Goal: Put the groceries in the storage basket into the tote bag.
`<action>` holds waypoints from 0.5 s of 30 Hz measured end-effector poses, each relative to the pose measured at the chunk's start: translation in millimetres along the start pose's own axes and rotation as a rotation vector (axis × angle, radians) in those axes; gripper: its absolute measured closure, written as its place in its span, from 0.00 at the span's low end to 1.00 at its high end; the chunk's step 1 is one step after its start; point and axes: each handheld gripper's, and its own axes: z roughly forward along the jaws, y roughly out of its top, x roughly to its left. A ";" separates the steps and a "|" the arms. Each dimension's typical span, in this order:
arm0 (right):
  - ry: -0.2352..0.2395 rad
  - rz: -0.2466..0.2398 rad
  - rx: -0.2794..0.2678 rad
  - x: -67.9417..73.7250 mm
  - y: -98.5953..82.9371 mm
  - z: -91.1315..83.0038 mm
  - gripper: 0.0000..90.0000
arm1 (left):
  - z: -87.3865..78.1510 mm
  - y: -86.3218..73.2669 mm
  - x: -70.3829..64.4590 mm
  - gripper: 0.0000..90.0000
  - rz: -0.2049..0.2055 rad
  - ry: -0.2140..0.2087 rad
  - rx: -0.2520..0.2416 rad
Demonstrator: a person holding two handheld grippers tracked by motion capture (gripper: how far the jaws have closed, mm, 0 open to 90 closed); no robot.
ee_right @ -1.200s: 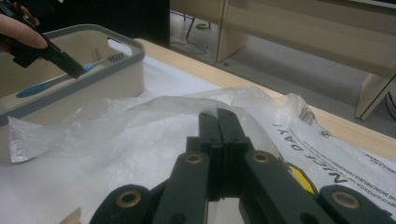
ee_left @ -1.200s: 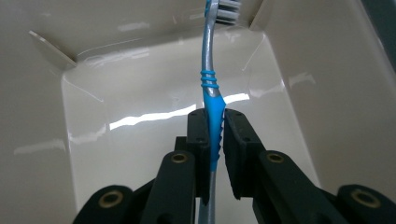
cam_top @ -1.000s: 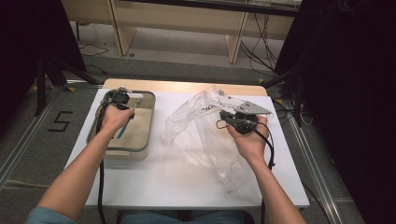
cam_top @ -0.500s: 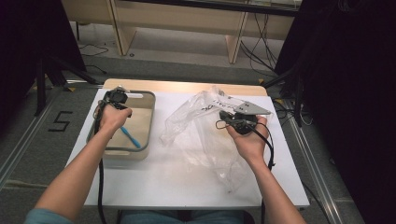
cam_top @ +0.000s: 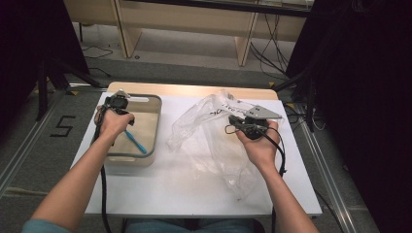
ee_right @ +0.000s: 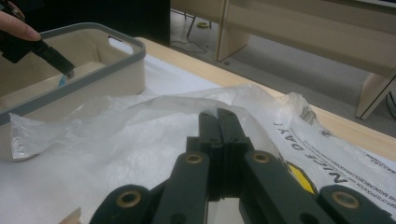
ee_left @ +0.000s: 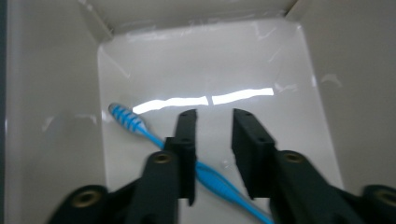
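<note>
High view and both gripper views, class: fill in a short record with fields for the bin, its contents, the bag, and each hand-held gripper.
bin: beige tub with grey rim, on the table's left
contents: blue toothbrush lying flat on the tub floor
bag: clear plastic bag, crumpled, right of the tub
left hand-held gripper: jaws open, above the toothbrush
right hand-held gripper: jaws closed on a fold of the bag
table: white top

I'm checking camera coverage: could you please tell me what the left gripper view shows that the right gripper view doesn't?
Left gripper view alone: the whole blue toothbrush lying on the bin floor, with the left gripper open above its handle. Right gripper view alone: the clear plastic bag with printed lettering, and the right gripper with its fingers together. Both show the beige bin.
</note>
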 end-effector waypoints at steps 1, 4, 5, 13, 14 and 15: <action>0.001 0.001 0.002 0.4 0.0 0.5 1.00 | 0.7 -0.6 0.7 0.71 -0.005 0.012 0.001; 0.003 -0.003 0.005 1.2 0.0 1.4 1.00 | 4.0 -2.0 1.9 0.60 -0.030 0.037 0.022; 0.003 -0.005 0.004 1.3 0.0 1.5 1.00 | 5.2 -2.6 2.1 0.57 -0.035 0.043 0.035; 0.004 0.000 0.002 1.4 0.0 1.2 1.00 | 16.7 -8.5 -0.1 0.45 -0.075 0.047 0.153; 0.005 -0.002 0.001 1.3 0.0 1.4 1.00 | 18.1 -9.0 -0.4 0.45 -0.079 0.047 0.162; 0.005 -0.003 0.001 1.4 0.0 1.4 1.00 | 19.9 -9.5 -0.6 0.45 -0.083 0.046 0.173</action>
